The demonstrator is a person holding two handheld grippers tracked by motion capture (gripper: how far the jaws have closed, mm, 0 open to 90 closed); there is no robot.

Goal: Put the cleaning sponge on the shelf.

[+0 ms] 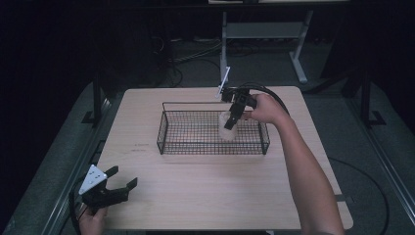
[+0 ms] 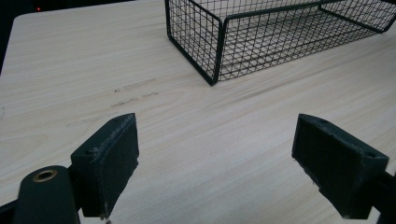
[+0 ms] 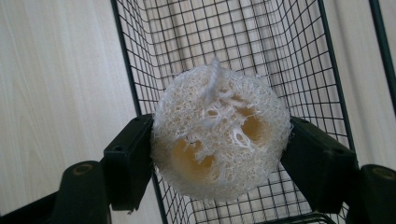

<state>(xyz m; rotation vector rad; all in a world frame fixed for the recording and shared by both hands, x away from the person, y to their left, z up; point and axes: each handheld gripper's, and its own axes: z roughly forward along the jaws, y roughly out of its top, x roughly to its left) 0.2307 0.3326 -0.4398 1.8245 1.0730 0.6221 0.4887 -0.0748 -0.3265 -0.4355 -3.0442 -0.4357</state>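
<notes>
No brand, label or readable writing showed anywhere; the only marks were a few faint dark smudges (image 2: 135, 91) on the pale wooden table (image 1: 205, 196), too blurred to read as letters. The right gripper (image 1: 230, 123) was clamped on a round, pale loofah sponge (image 3: 219, 140), one black jaw pressing each side of it, and held it above the inside of the black wire basket (image 1: 186, 147) near the basket's right half. In the high view the sponge (image 1: 227, 128) was only a whitish blur beneath the gripper, and whether it touched the mesh floor could not be told. In the right gripper view the sponge covered much of the basket's (image 3: 299, 56) floor. The left gripper (image 1: 120, 185) sat at the table's near left corner, well apart from the basket (image 2: 261, 42), jaws spread wide with nothing between them. The hand (image 1: 92, 220) holding it was cut off by the bottom edge. The surrounding room was too dark to make out.
</notes>
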